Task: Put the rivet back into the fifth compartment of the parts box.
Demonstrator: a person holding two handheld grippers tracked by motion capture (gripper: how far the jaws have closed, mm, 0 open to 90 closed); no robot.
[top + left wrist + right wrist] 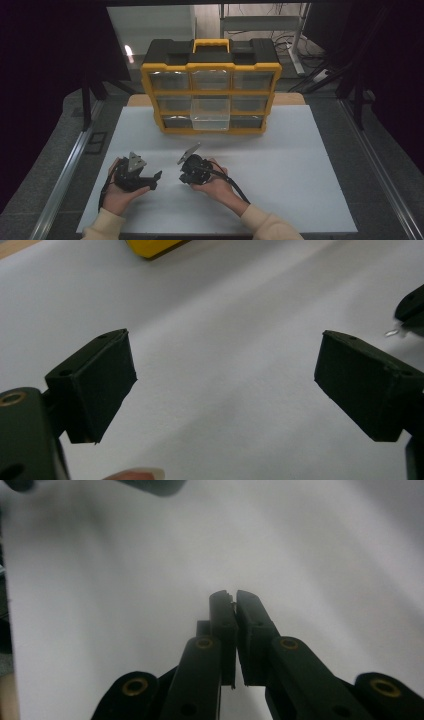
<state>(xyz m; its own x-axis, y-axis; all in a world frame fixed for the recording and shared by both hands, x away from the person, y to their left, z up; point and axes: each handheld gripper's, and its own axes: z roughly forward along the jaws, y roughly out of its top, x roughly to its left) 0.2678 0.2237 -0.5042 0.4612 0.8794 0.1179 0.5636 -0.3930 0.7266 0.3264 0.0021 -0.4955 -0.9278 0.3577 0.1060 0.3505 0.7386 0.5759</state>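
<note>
My left gripper [156,180] [225,357] rests low over the white board at the left, held in a hand. Its jaws stand wide apart with only bare board between them. My right gripper [184,178] [232,596] is just to its right, tilted down and aimed toward the left one. Its jaws are pressed together, and a tiny silver metal piece [391,332] sticks out at their tip. In the right gripper view only a sliver shows between the pads. What the piece is I cannot tell.
A yellow and black organizer case [210,65] stands upright at the far side of the white board [290,165]. Its clear middle drawer in the bottom row [210,116] is pulled out toward me. The table's front edge lies right under my forearms.
</note>
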